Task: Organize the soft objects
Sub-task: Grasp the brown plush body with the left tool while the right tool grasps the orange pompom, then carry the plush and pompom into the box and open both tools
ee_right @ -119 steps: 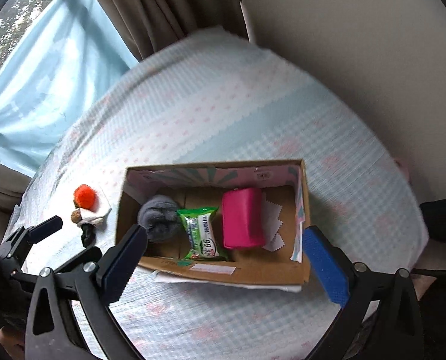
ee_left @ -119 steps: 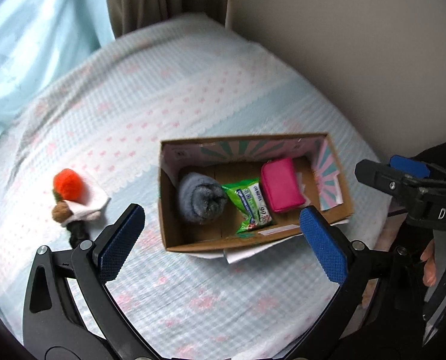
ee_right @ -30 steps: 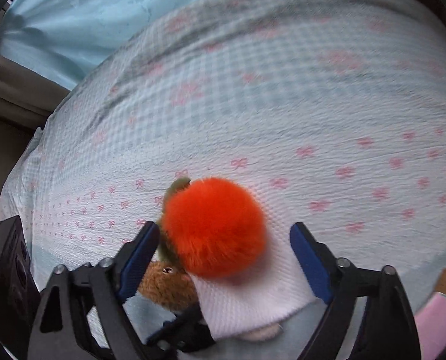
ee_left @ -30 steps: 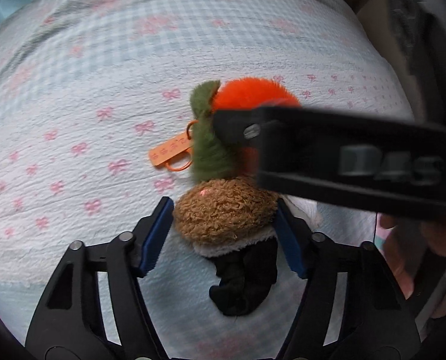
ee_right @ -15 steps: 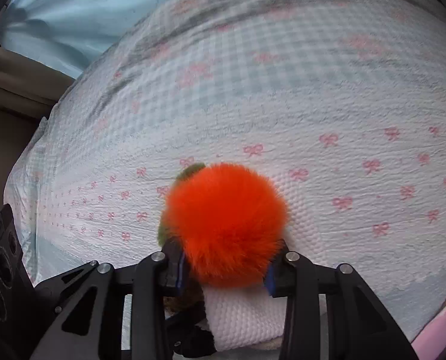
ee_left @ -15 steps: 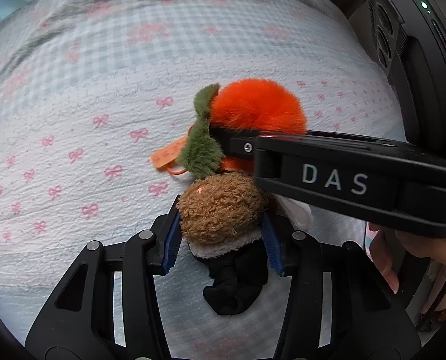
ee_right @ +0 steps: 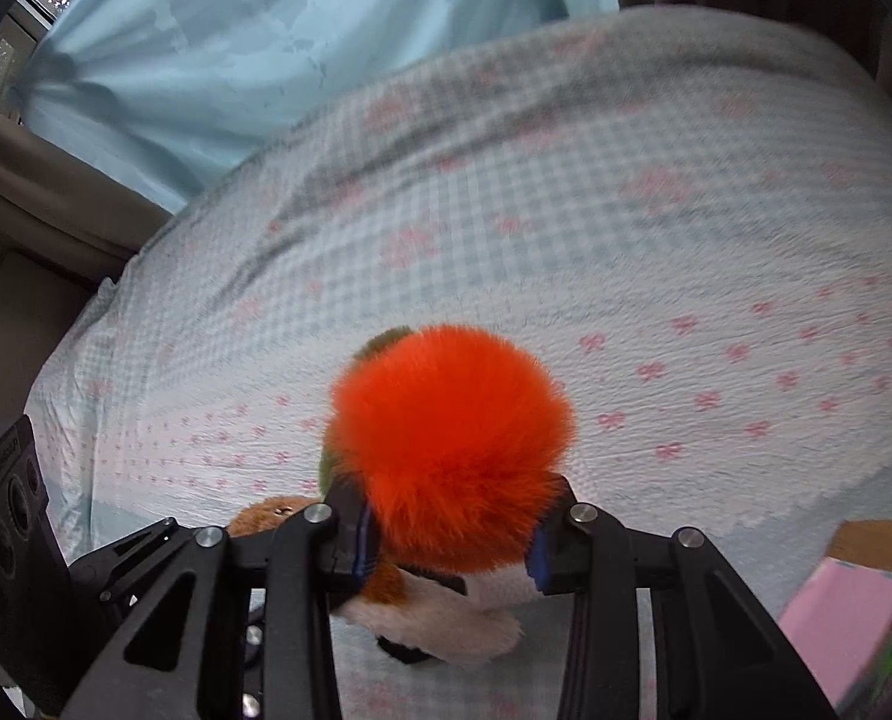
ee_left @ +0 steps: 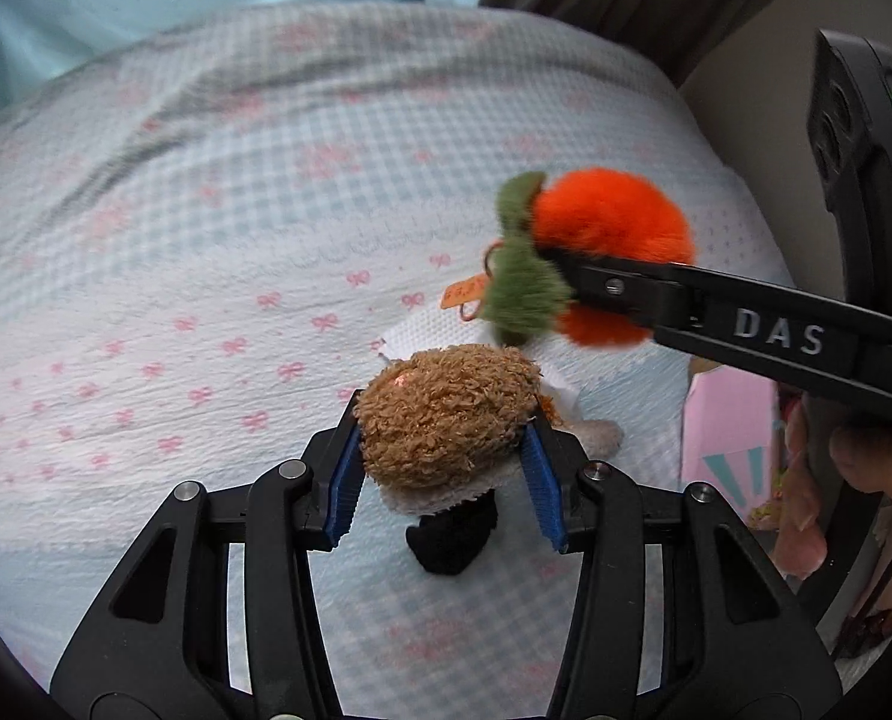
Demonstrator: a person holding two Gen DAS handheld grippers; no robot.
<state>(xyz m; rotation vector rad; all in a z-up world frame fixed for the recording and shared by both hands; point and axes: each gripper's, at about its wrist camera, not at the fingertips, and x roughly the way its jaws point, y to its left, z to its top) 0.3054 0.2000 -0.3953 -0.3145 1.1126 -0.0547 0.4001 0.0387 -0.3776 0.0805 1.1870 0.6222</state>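
Observation:
My left gripper is shut on a brown curly plush toy with a white trim and a dangling black part, held above the bed. My right gripper is shut on a fluffy orange pom-pom with green leaves; it also shows in the left wrist view with its orange tag. The brown plush peeks out in the right wrist view. A white textured cloth lies under both toys.
The bed has a light blue checked cover with pink bows. The cardboard box's pink flap shows at the right, also in the right wrist view. Blue curtain hangs behind the bed.
Both grippers have lifted their toys off the bed and moved right; the orange pom-pom has separated from the brown plush. The box edge has come into view.

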